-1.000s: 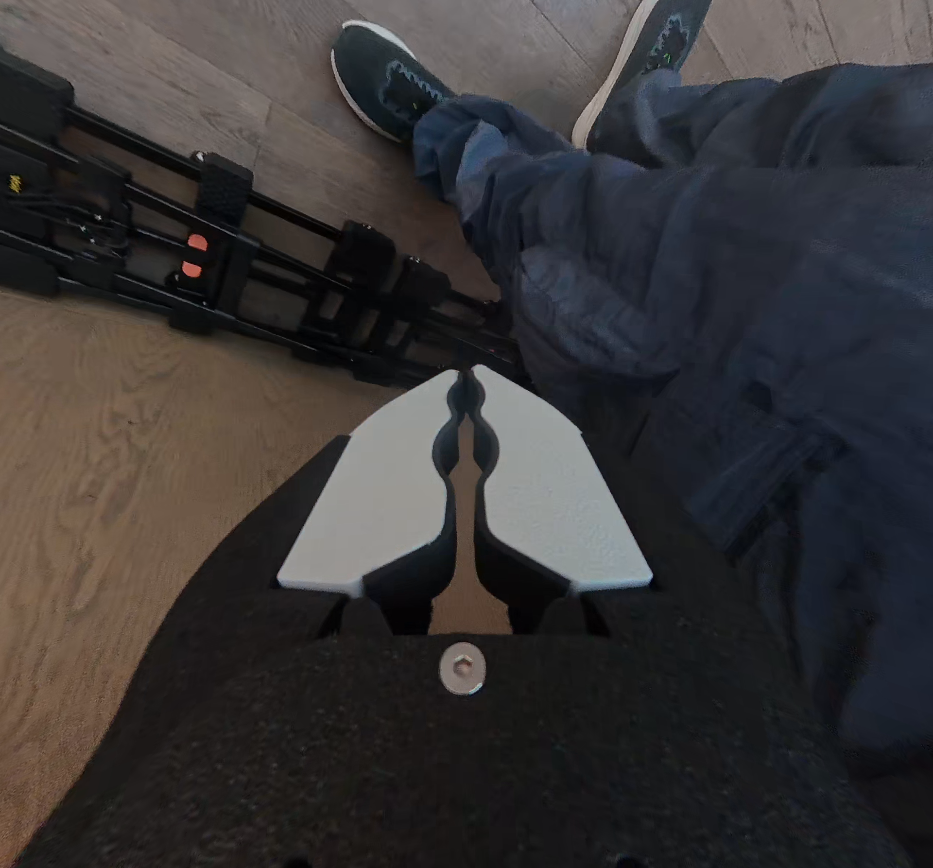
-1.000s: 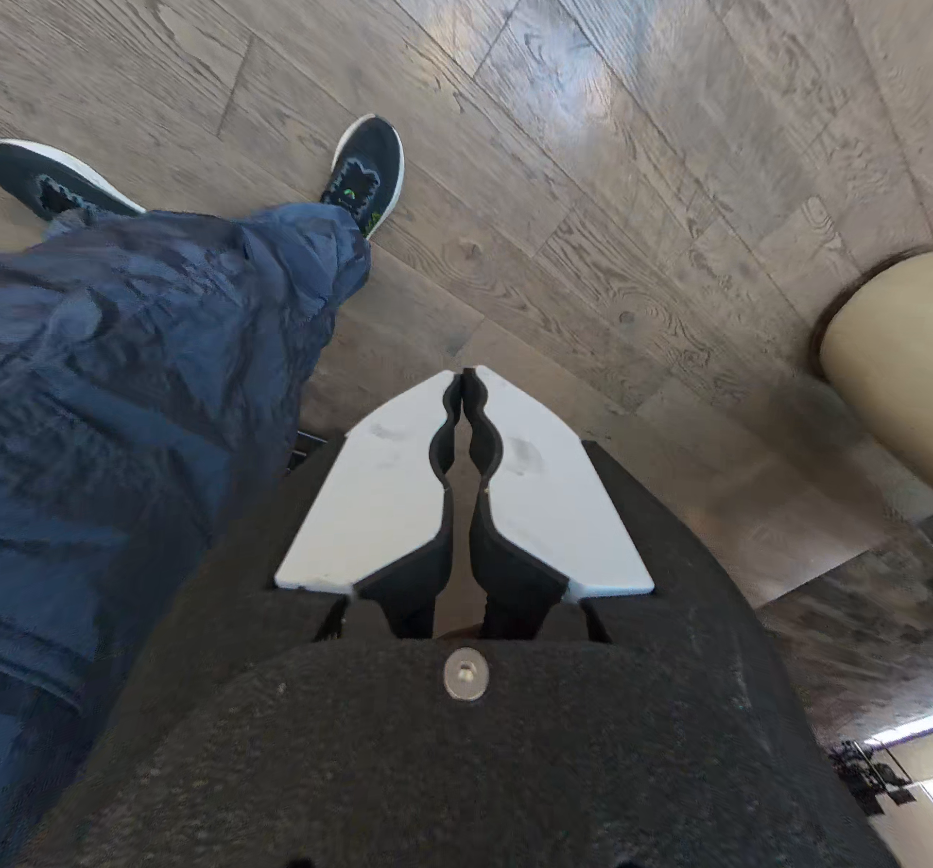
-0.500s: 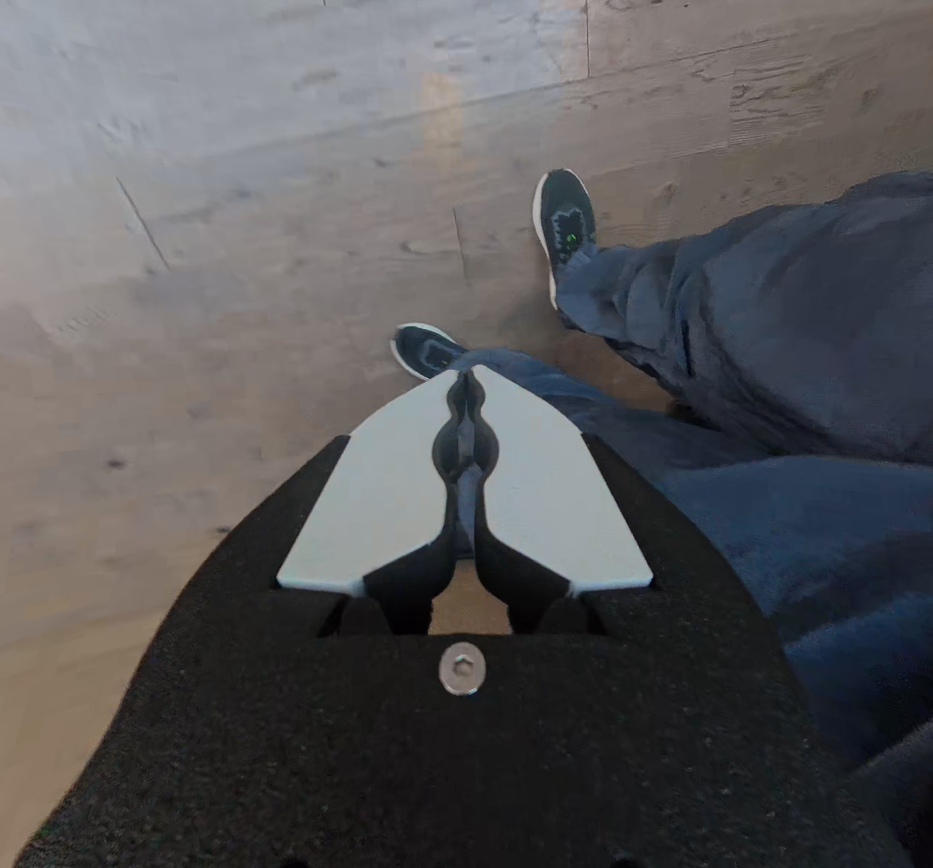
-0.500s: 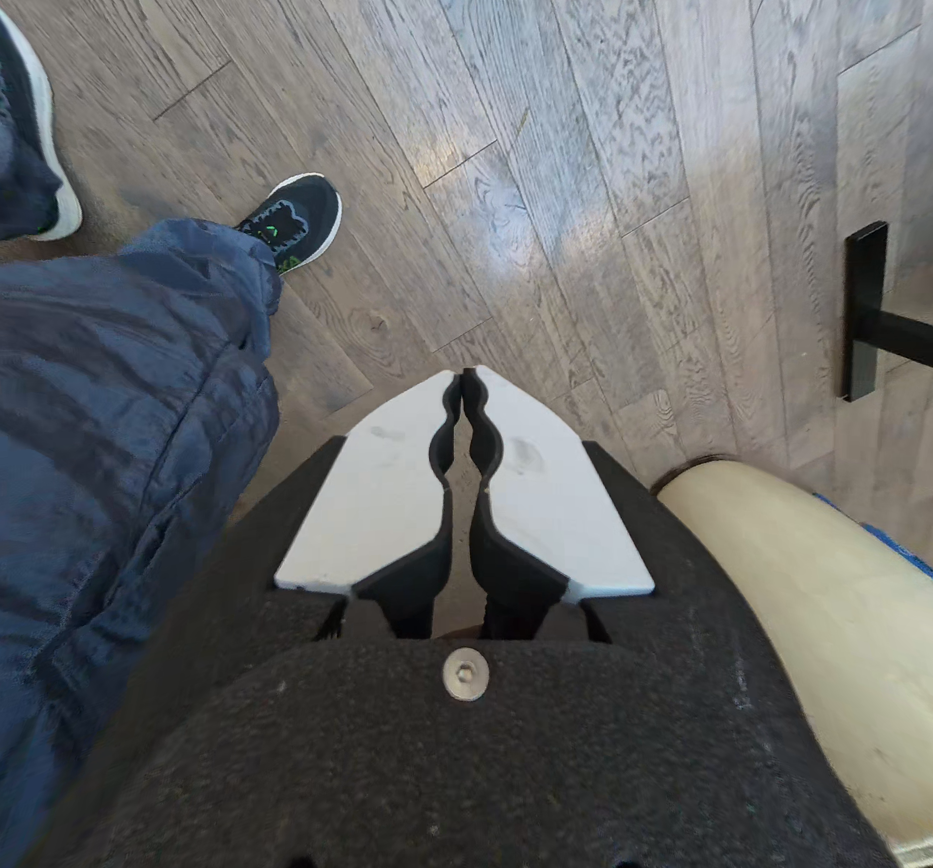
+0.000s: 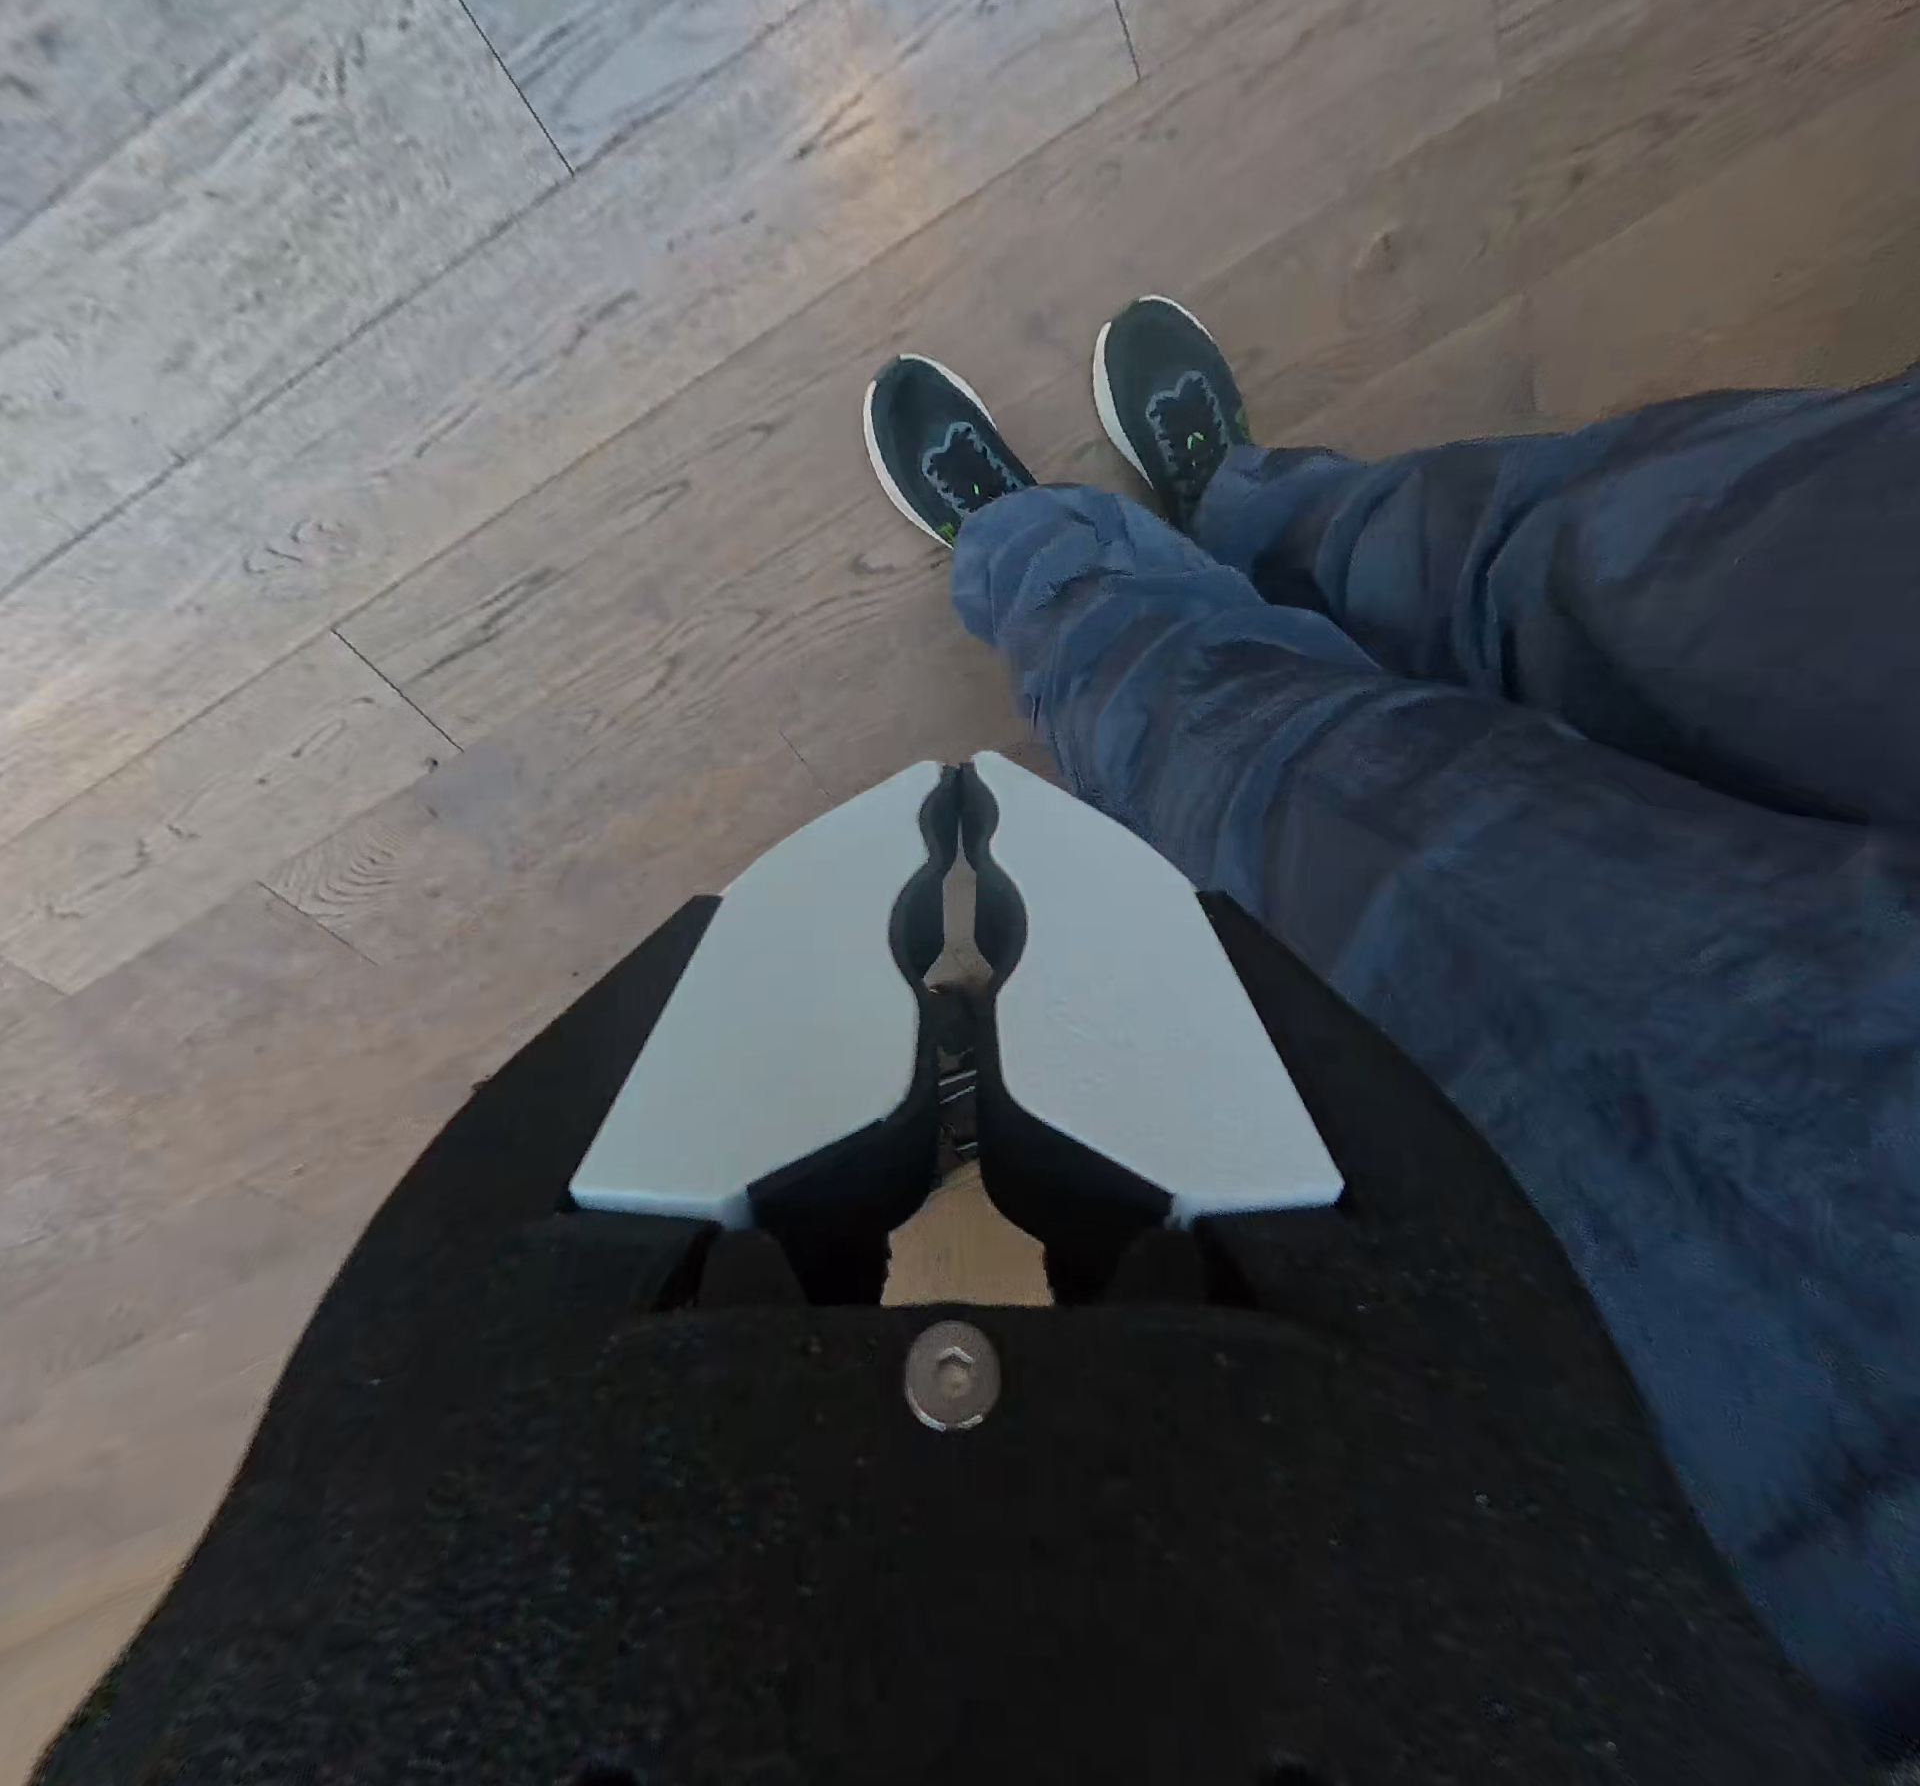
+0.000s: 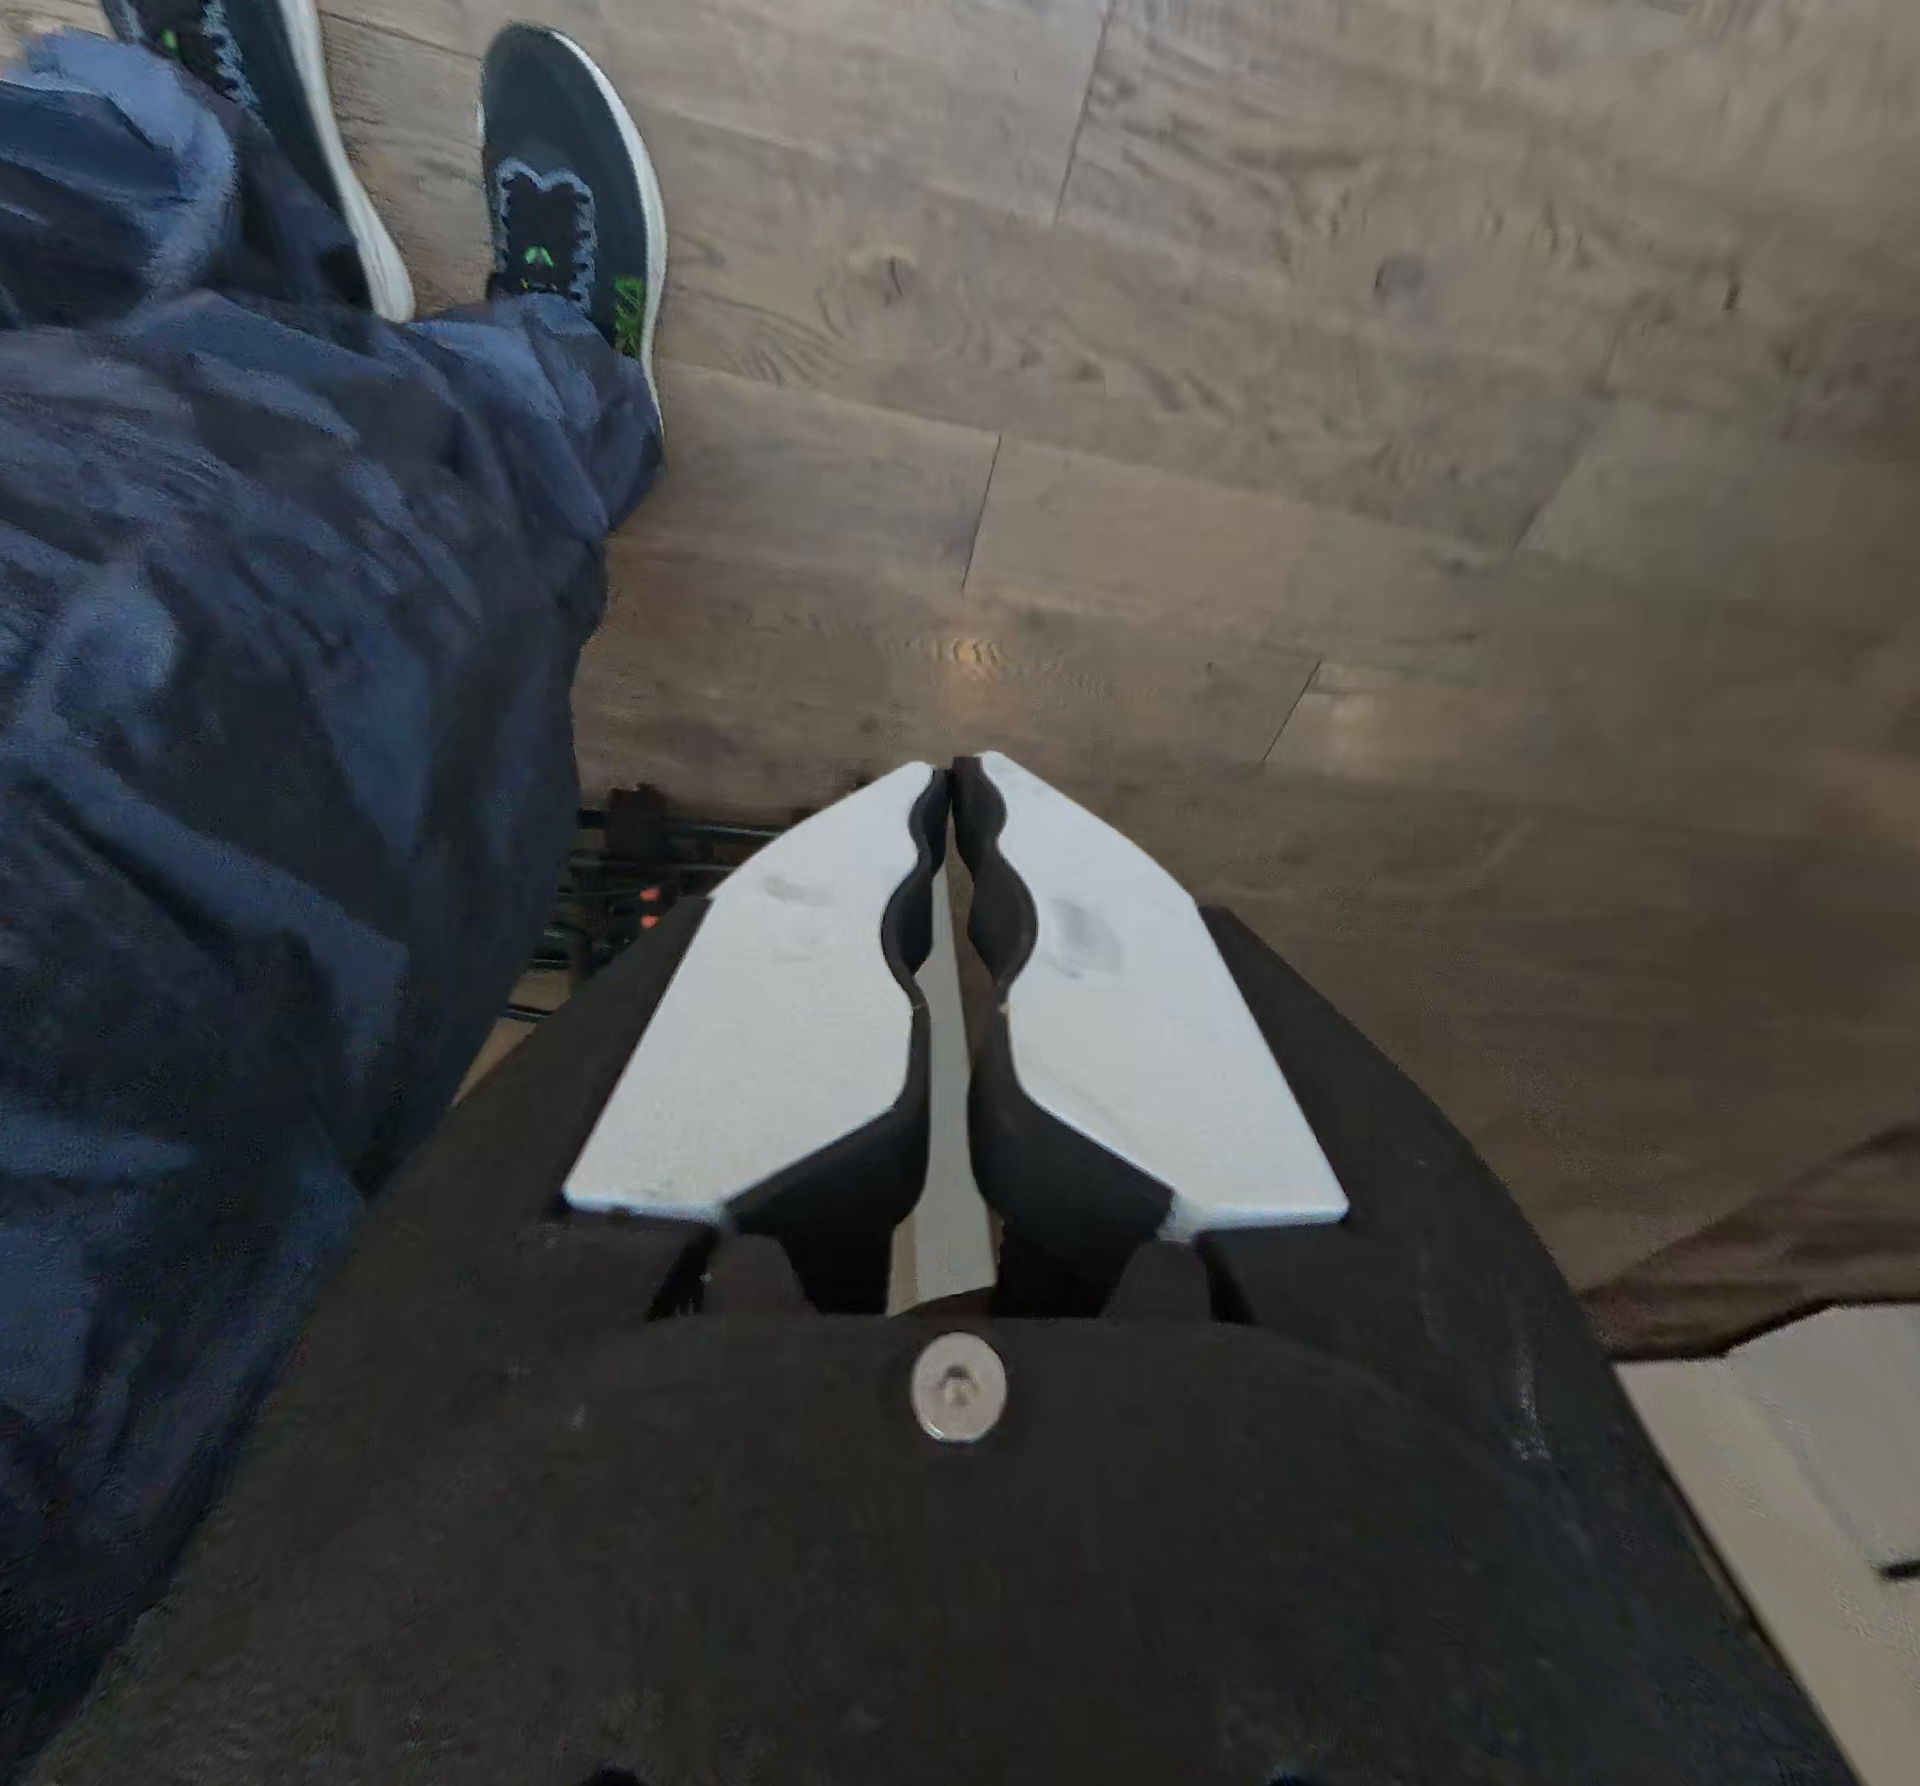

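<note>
My left gripper (image 5: 958, 772) is shut and empty, its white fingers (image 5: 790, 1009) pointing down at the wood plank floor (image 5: 416, 386). A person's legs in dark blue trousers (image 5: 1455, 853) stand just to its right, with two black shoes (image 5: 935, 448) side by side. My right gripper (image 6: 951, 766) is also shut and empty, pointing down at the floor (image 6: 1247, 334). The same trousers (image 6: 260, 645) and shoes (image 6: 566, 178) lie to its left.
A folded black stand with orange marks (image 6: 634, 863) lies on the floor behind the right gripper's left finger, mostly hidden. A pale flat surface (image 6: 1787, 1487) shows at the lower right of the right wrist view. Spacing between my two grippers at the tips: around 55 cm.
Both views have swung across the floor. The black stand left the left wrist view, and the shoes now stand together. The cream rounded thing and black bracket left the right wrist view.
</note>
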Tool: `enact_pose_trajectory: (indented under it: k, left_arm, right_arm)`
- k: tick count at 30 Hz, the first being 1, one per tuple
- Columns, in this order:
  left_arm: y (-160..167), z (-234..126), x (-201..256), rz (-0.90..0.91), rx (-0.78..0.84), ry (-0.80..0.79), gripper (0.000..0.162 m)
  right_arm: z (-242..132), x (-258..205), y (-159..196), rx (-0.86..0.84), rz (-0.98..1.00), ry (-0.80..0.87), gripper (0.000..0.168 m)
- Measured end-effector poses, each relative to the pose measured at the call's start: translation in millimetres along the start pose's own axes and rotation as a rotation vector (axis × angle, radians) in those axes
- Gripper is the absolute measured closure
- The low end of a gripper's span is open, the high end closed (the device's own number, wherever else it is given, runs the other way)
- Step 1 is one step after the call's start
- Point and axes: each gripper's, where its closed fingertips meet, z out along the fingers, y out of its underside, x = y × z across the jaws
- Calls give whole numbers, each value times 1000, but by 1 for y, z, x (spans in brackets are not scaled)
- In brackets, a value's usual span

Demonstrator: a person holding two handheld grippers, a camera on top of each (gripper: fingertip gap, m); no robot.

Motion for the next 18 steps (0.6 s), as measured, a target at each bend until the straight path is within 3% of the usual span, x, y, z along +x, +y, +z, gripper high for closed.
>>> enact_pose_trajectory:
  k: [3, 8, 12, 18]
  left_arm:
    - [13, 7, -8, -48, 16, 96, 162]
    - [-24, -18, -33, -125, 230, 249, 162]
    - [-54, -36, -61, -159, 326, 279, 162]
    - [-68, -40, -86, -140, 314, 236, 162]
  right_arm:
    - [-5, 6, 47, -18, 180, -8, 167]
    - [-22, 1, 70, 0, 384, -1, 167]
    - [-39, -9, 35, 56, 377, 23, 166]
    - [-74, -4, -40, 156, 129, 135, 166]
